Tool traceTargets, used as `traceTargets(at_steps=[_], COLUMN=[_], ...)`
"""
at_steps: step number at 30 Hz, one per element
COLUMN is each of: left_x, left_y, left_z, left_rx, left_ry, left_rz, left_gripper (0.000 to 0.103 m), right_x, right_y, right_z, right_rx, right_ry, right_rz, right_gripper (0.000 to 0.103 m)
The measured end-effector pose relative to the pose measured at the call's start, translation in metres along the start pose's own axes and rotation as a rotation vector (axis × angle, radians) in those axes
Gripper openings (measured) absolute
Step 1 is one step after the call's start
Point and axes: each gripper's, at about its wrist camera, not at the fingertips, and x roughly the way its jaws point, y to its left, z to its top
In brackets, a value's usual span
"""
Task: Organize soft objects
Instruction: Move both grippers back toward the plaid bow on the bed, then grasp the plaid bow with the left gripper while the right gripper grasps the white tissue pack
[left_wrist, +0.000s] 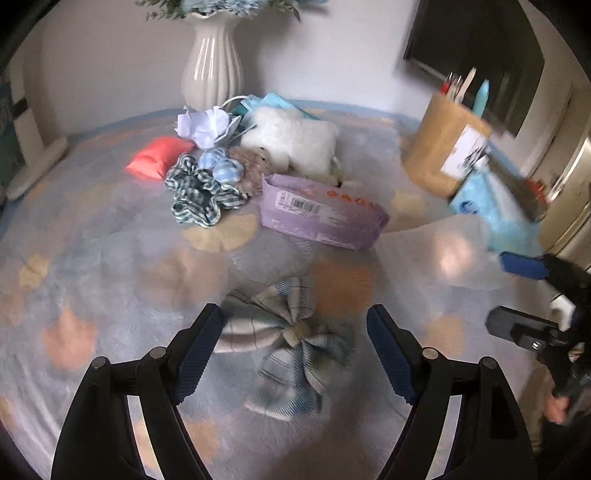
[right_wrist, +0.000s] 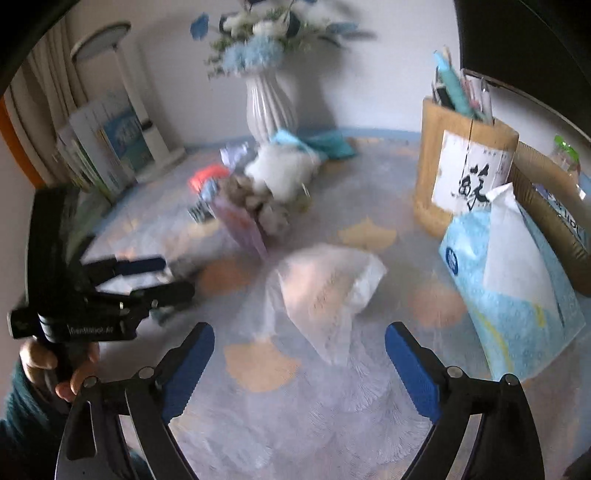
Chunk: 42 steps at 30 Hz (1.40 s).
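Left gripper (left_wrist: 295, 321): nearest the left wrist camera, black arms with blue pads, jaws apart; nothing is pressed between the pads.
Plaid fabric bow (left_wrist: 291, 332): pale blue and beige, lying flat on the tablecloth (left_wrist: 92, 277) between and just beyond the left pads, apparently untouched.
Right gripper (right_wrist: 299, 339): jaws spread wide, empty.
Clear plastic bag (right_wrist: 325, 291): crumpled, on the cloth just ahead of the right pads, apart from them.
Soft pile, farther back near the white ribbed vase (left_wrist: 212, 70): green checked scrunchie (left_wrist: 199, 195), blue-and-white fabric balls (left_wrist: 218, 166), red pouch (left_wrist: 159, 157), crumpled white paper (left_wrist: 203, 123), fluffy white cushion (left_wrist: 291, 140), purple wipes pack (left_wrist: 317, 214) lying in front. All close together, several touching.
Right side of table: wooden pen holder (right_wrist: 465, 173) with pens, upright; blue tissue pack (right_wrist: 513, 291) leaning just beside it.
Hand (right_wrist: 55, 369): grips the left tool's handle, dark green sleeve at the wrist.
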Motion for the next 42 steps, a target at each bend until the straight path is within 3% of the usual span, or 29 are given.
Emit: traceTargets(at_steps=[1, 3, 6, 9, 12, 16, 18, 23, 25, 28, 29, 32, 33, 36, 42], left_x=[0.002, 0.000, 0.000, -0.002, -0.004, -0.006, -0.006, -0.002, -0.002, -0.001, -0.001, -0.001, 0.000, -0.001, -0.005], left_y=[-0.002, -0.005, 0.003, 0.017, 0.030, 0.034, 0.029, 0.021, 0.021, 0.023, 0.024, 0.023, 0.022, 0.022, 0.021], left_z=[0.000, 0.000, -0.003, -0.003, -0.006, -0.008, -0.009, -0.008, -0.008, -0.008, -0.008, -0.008, -0.008, -0.008, -0.009], left_rx=[0.009, 0.031, 0.004, -0.063, -0.120, -0.143, -0.120, -0.075, -0.077, -0.085, -0.085, -0.078, -0.074, -0.068, -0.057], left_ry=[-0.001, -0.013, -0.022, -0.035, -0.046, -0.058, -0.060, -0.059, -0.059, -0.056, -0.055, -0.054, -0.054, -0.051, -0.064], left_rz=[0.021, 0.051, 0.014, -0.007, -0.046, -0.058, -0.035, 0.000, -0.002, -0.013, -0.017, -0.014, -0.011, -0.011, -0.038], left_gripper=[0.067, 0.043, 0.031, 0.031, 0.031, 0.031, 0.031, 0.031, 0.032, 0.033, 0.033, 0.033, 0.033, 0.033, 0.031], right_x=[0.001, 0.003, 0.006, 0.012, 0.012, -0.008, -0.016, -0.025, -0.009, 0.020, 0.029, 0.043, 0.046, 0.046, 0.024], right_y=[0.000, 0.000, -0.003, 0.000, 0.024, 0.040, 0.030, 0.003, -0.002, -0.004, -0.003, -0.002, -0.003, -0.007, -0.014], right_z=[-0.001, -0.001, 0.000, 0.000, -0.008, -0.007, -0.004, 0.014, 0.021, 0.027, 0.027, 0.026, 0.025, 0.019, 0.012], right_rx=[-0.007, -0.007, 0.017, 0.028, -0.049, -0.146, -0.128, -0.065, -0.045, -0.030, -0.020, 0.014, 0.023, 0.063, 0.104], right_ry=[0.005, 0.011, 0.015, 0.033, 0.071, 0.027, 0.002, -0.059, -0.029, 0.034, 0.056, 0.087, 0.089, 0.057, -0.001], right_rz=[-0.008, -0.006, 0.023, 0.022, 0.226, 0.257, 0.244, 0.117, 0.025, -0.015, -0.005, 0.053, 0.052, 0.058, 0.073], right_gripper=[0.093, 0.093, 0.093, 0.093, 0.093, 0.093, 0.093, 0.093, 0.093, 0.092, 0.087, 0.056, 0.051, 0.042, 0.041])
